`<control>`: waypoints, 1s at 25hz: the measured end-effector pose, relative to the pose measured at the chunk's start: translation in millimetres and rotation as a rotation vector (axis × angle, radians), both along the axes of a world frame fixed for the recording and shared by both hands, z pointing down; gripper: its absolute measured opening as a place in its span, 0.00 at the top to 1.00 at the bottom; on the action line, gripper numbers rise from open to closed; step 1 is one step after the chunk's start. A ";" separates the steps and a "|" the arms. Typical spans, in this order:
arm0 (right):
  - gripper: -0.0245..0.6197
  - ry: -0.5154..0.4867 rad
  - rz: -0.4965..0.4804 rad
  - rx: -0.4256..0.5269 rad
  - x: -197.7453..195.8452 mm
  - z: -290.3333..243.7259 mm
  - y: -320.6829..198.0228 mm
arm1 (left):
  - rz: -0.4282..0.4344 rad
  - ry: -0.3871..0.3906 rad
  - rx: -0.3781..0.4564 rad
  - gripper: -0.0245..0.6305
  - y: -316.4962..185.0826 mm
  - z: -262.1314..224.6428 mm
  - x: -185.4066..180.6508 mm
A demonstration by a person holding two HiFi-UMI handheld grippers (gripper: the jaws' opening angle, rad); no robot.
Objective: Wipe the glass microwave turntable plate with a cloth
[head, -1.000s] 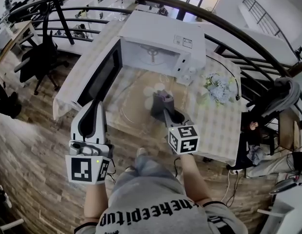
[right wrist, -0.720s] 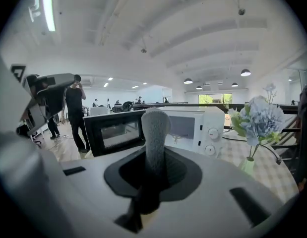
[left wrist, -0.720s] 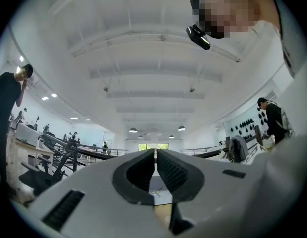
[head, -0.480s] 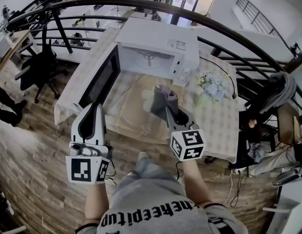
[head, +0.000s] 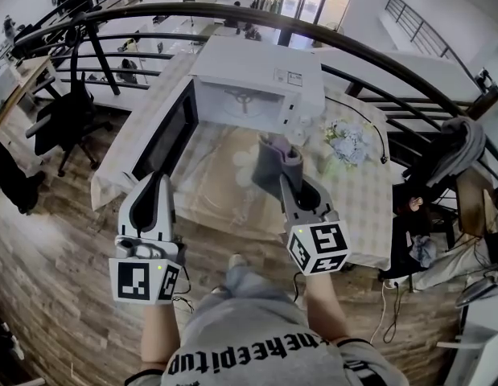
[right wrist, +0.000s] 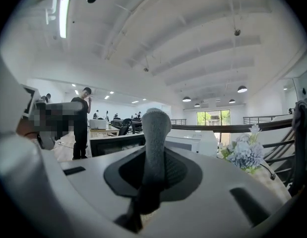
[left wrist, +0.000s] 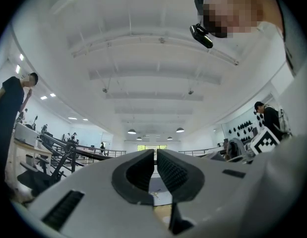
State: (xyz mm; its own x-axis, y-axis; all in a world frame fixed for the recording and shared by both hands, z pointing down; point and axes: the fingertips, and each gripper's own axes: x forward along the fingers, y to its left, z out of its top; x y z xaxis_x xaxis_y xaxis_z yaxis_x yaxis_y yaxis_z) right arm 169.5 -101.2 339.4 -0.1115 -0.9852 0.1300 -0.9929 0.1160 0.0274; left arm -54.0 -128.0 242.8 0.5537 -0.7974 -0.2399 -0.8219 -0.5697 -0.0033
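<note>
As seen from the head view: microwave (head: 257, 79), door open, on table (head: 357, 195); glass turntable plate (head: 224, 187), a faint outline, flat on the table in front of it; right gripper (head: 287, 182) near the plate's right side, holding grey cloth (head: 274, 161); left gripper (head: 158, 182) off the table's near edge, above wooden floor (head: 63, 240).
Left gripper view: jaws together but for a thin slit, nothing between.
Right gripper view: jaws clamped on the upright cloth fold.

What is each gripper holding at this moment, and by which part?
The right gripper pinches the grey cloth at a bunched fold; the rest sticks out beyond the jaws. The left gripper holds nothing, its jaws together.
</note>
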 end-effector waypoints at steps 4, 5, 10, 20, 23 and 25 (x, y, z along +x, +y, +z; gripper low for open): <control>0.87 0.004 0.003 0.046 -0.5 -16.5 6.8 | 0.002 0.002 0.004 0.94 1.9 -2.2 0.2; 0.87 0.007 0.006 0.057 -0.1 -20.4 8.1 | 0.003 0.003 0.005 0.94 2.0 -2.5 0.5; 0.87 0.018 0.014 0.104 0.8 -36.4 13.3 | 0.004 0.003 0.006 0.94 2.3 -2.7 0.9; 0.88 0.034 0.010 0.165 -2.1 -53.8 18.7 | -0.006 0.000 0.013 0.94 2.7 -6.3 -1.2; 0.88 0.036 0.009 0.172 -3.5 -53.8 18.3 | -0.007 0.001 0.012 0.94 2.4 -5.4 -2.1; 0.88 0.035 0.009 0.172 -4.8 -54.0 17.7 | -0.008 0.003 0.012 0.94 2.3 -5.1 -3.2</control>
State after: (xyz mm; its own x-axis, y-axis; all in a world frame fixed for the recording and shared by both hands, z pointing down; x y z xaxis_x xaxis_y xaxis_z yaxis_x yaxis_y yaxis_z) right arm 164.7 -83.5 285.4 -0.1010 -0.9942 -0.0369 -0.9919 0.0978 0.0809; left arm -57.2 -125.7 237.7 0.5467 -0.7988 -0.2509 -0.8264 -0.5631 -0.0078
